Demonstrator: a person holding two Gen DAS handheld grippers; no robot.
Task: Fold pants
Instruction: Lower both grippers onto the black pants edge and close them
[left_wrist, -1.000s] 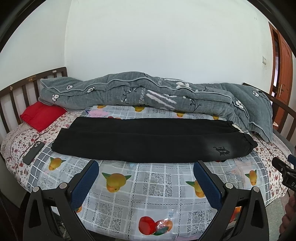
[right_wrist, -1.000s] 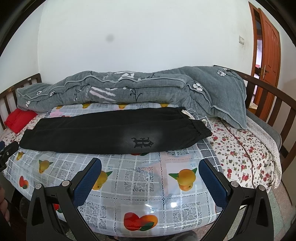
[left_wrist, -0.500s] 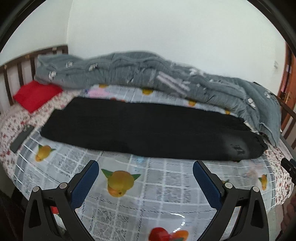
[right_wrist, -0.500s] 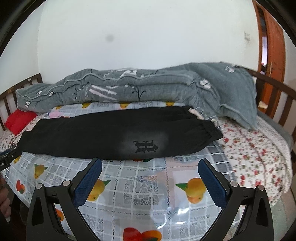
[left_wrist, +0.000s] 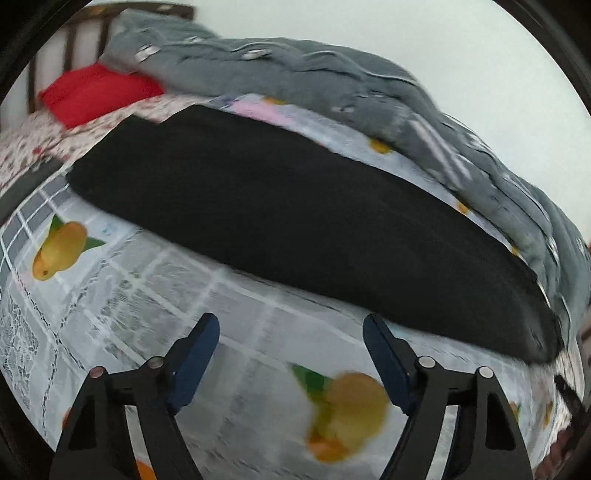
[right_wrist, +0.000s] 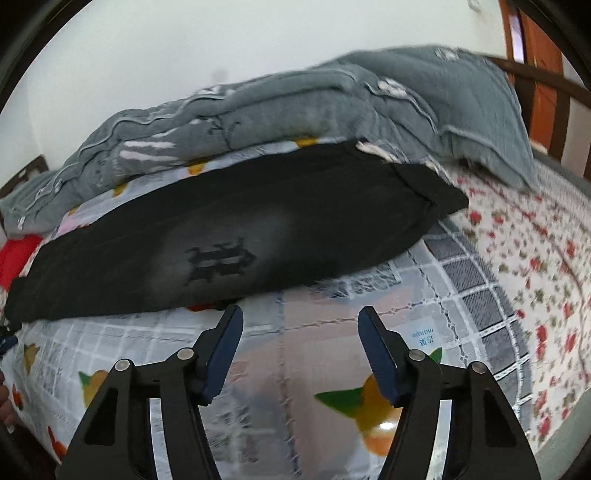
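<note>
Pants (right_wrist: 236, 236) lie flat lengthwise across the fruit-print sheet (right_wrist: 325, 325), their near edge just beyond both grippers, left (left_wrist: 290, 332) and right (right_wrist: 301, 321), each with jaws wide and empty, quilt (right_wrist: 295, 107) bunched along the far edge.

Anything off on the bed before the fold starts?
Nothing stands out. The black pants lie flat and lengthwise on the fruit-print sheet, legs stacked, waistband toward the right. Both the left gripper and right gripper are open, short of the near edge.
</note>
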